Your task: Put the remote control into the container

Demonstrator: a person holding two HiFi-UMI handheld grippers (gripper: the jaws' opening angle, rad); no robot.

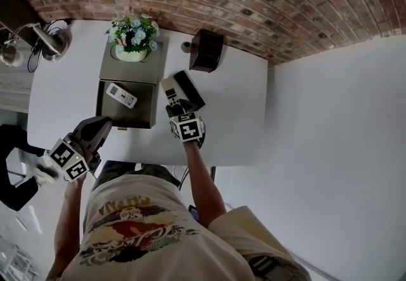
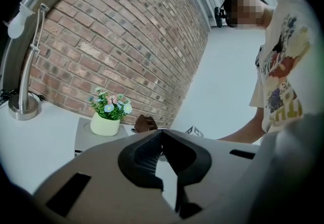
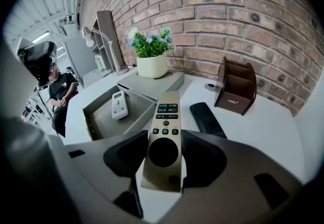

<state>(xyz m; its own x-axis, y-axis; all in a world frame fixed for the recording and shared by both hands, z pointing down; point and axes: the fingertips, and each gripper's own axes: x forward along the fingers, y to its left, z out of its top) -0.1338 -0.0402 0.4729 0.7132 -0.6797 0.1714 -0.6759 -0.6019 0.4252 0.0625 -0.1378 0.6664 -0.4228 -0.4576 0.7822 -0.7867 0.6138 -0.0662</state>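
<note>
Head view: right gripper [image 1: 176, 107] pinches the gold remote control [image 1: 169, 89] just right of the open container [image 1: 100, 103], where a white remote [image 1: 120, 94] lies; a black remote [image 1: 189, 89] sits beside it. Left gripper view: left gripper [image 2: 162, 133] tips pressed together, nothing between. Right gripper view: jaws clamp the gold remote control by its sides

Bright, even light fills the scene; the white table [image 1: 238, 121] glares faintly and shadows are soft. Beyond the right gripper [image 3: 164, 140] the brick wall [image 3: 243, 10] bows with fisheye distortion. Both gripper views go black at the corners.
</note>
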